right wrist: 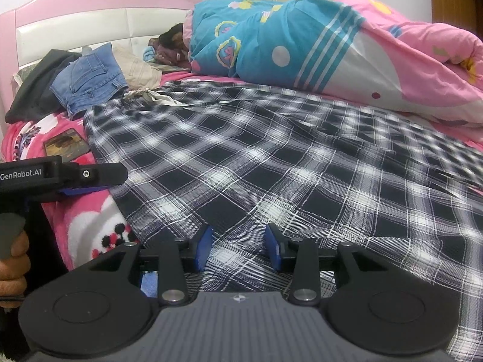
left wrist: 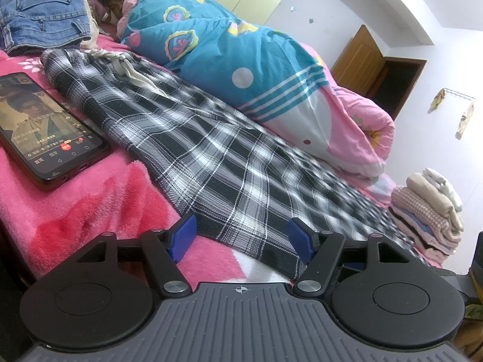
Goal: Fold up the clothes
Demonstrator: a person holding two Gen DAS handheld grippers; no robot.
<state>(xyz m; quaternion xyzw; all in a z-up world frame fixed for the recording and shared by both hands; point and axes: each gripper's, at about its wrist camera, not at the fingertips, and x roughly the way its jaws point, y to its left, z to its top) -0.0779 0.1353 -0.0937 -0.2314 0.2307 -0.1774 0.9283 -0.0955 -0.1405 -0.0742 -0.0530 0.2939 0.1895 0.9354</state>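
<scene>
A black-and-white plaid garment [left wrist: 211, 157] [right wrist: 271, 157] lies spread flat across the pink bed, its drawstring waist [left wrist: 120, 60] [right wrist: 148, 95] at the far end. My left gripper [left wrist: 241, 226] sits low at the garment's near left corner. Its blue pads [left wrist: 184, 235] stand wide apart, with the cloth's edge lying loose between them. In the right wrist view the left gripper [right wrist: 90, 185] shows from the side, held by a hand [right wrist: 12, 256]. My right gripper [right wrist: 239, 235] hovers over the near hem, jaws partly apart, plaid cloth lying flat between the pads without being pinched.
A lit phone [left wrist: 45, 126] [right wrist: 65, 146] lies on the pink blanket [left wrist: 90, 205] left of the garment. Blue jeans [left wrist: 39, 9] [right wrist: 90, 81] sit by the headboard [right wrist: 75, 30]. A person lies under a blue-and-pink quilt [left wrist: 226, 45] [right wrist: 302, 39]. Folded clothes [left wrist: 428, 208] are stacked at the bed's right.
</scene>
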